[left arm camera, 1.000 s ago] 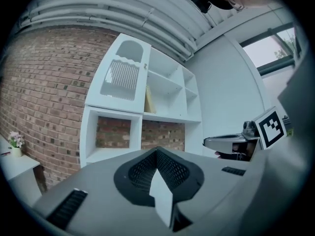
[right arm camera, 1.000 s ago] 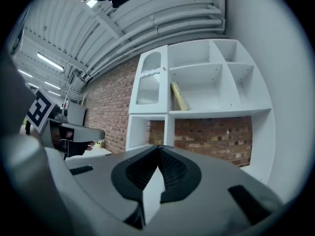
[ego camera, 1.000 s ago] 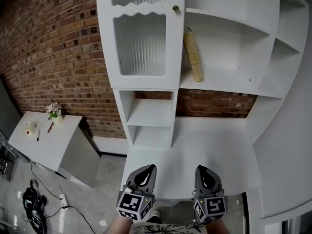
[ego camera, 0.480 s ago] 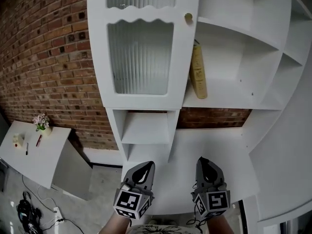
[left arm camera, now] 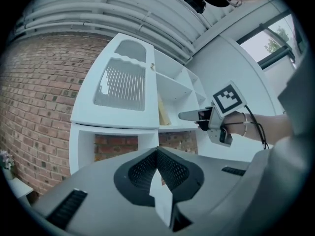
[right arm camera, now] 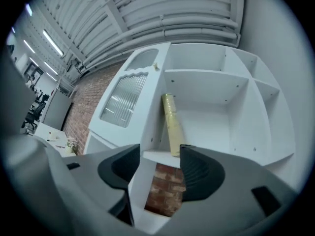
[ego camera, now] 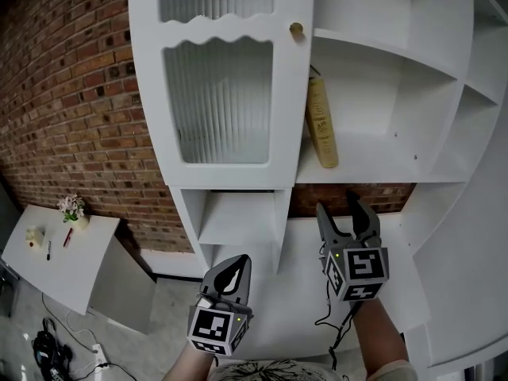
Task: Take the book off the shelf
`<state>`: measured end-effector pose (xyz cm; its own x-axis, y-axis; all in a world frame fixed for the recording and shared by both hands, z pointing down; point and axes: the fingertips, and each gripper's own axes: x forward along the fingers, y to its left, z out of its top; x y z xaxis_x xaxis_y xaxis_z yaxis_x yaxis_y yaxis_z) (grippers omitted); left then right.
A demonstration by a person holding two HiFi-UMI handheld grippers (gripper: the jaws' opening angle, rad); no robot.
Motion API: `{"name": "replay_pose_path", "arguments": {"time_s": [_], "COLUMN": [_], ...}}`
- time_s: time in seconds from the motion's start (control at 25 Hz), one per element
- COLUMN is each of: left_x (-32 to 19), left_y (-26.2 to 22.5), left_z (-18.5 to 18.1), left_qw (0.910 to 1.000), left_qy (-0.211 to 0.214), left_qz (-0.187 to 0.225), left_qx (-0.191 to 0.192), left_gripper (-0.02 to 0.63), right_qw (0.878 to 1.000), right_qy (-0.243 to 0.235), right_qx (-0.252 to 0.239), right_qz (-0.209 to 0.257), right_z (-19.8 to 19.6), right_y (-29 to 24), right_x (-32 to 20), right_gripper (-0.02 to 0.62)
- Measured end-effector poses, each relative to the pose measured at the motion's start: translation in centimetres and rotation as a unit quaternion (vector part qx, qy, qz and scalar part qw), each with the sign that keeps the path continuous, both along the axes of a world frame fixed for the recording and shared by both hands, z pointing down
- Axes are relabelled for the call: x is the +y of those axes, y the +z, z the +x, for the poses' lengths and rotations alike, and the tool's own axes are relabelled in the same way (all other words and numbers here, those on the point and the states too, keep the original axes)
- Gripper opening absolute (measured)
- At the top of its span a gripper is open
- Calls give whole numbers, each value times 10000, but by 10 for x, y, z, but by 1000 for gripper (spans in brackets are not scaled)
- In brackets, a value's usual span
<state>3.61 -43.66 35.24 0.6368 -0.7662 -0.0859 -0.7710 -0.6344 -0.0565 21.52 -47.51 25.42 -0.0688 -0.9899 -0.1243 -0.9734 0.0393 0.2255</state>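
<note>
A yellow book (ego camera: 321, 122) stands on the white shelf (ego camera: 373, 169), leaning against the compartment's left wall; the right gripper view shows the book (right arm camera: 171, 124) straight ahead. My right gripper (ego camera: 340, 210) is raised below the shelf's front edge, short of the book. Its jaws are opening and nothing is between them. My left gripper (ego camera: 231, 279) hangs low over the desk with its jaws shut and empty. In the left gripper view, the right gripper (left arm camera: 194, 116) reaches toward the book (left arm camera: 163, 113).
A cabinet door with ribbed glass (ego camera: 222, 98) and a round knob (ego camera: 296, 30) stands just left of the book. Small open cubbies (ego camera: 238, 217) sit beneath it. A white desk top (ego camera: 298, 312) lies under both grippers. A brick wall (ego camera: 79, 117) and a small table (ego camera: 55, 252) are at left.
My right gripper has risen from beside the left one toward the shelf, and its jaws have parted. The left gripper has stayed low and shut.
</note>
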Motion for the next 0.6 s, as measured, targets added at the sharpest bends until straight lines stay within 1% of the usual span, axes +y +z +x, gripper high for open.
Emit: {"name": "replay_pose_path", "arguments": {"time_s": [0.12,0.36,0.52,0.6], "left_x": [-9,-28,-39,-43], "left_y": [3,5,6,7], "left_z": [2,4,4,5], "left_qw": [9999,9997,9996,9996], "left_qy": [-75,-198,-215,-205], "left_qz": [27,-12,-126,-180], "left_qx": [-88,-150,-105,-93], "left_gripper": [8,8,8,8], "right_qw": [9998,9990,9982,9977], "right_qy": [133,189,252,262], "right_qx": [152,131,176,204], "right_qz": [-12,-388,-512,-589], "right_z": [13,28,31,30], "right_y": [-24,-53,-69,-74], "right_x": [-34,-97,-129,-143], "right_gripper": [253,264,291,293]}}
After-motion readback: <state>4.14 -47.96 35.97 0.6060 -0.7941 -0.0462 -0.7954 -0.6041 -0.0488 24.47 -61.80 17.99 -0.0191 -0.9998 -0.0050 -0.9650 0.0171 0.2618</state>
